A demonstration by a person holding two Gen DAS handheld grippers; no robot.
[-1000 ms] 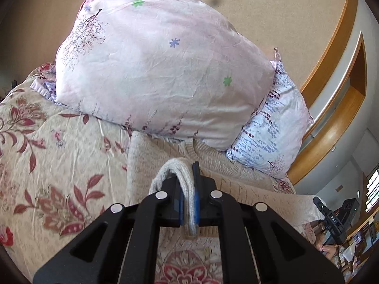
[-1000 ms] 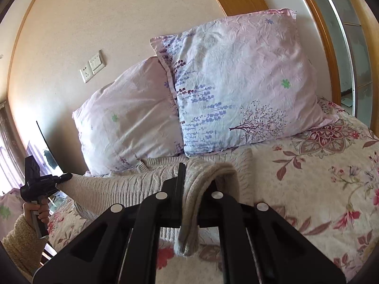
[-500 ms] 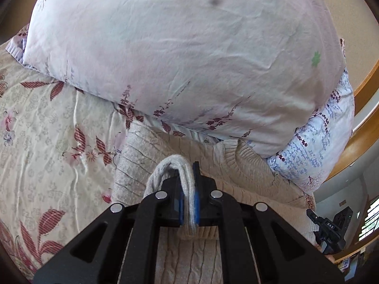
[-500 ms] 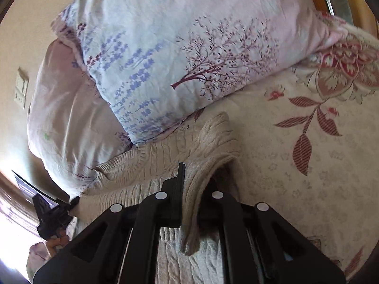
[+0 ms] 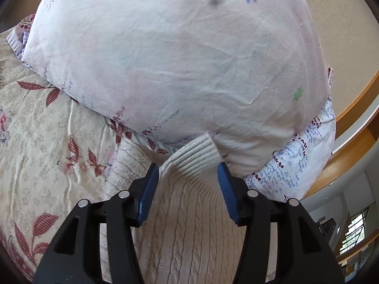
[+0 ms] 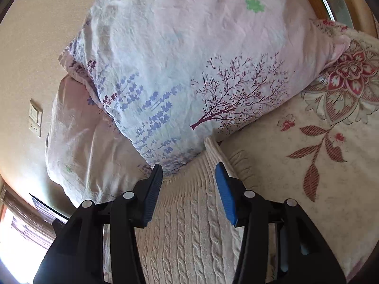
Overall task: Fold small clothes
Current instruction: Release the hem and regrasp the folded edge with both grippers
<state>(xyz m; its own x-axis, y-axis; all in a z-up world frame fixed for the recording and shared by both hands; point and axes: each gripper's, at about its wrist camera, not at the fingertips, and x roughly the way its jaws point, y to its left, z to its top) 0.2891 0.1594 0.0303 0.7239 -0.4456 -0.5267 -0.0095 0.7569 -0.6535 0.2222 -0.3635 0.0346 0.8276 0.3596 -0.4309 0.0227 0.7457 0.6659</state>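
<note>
The floral bed carries pillows at twelve o'clock. A cream cable-knit sweater lies against them. Left gripper and right gripper fingers are spread, released, straddling its edge.

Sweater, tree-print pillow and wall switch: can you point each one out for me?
sweater (image 6: 189, 232), right wrist view, on its cable-knit body between the open jaws
tree-print pillow (image 6: 201, 71), right wrist view, on its face above the tree print
wall switch (image 6: 35, 118), right wrist view, on the middle of its plate
</note>
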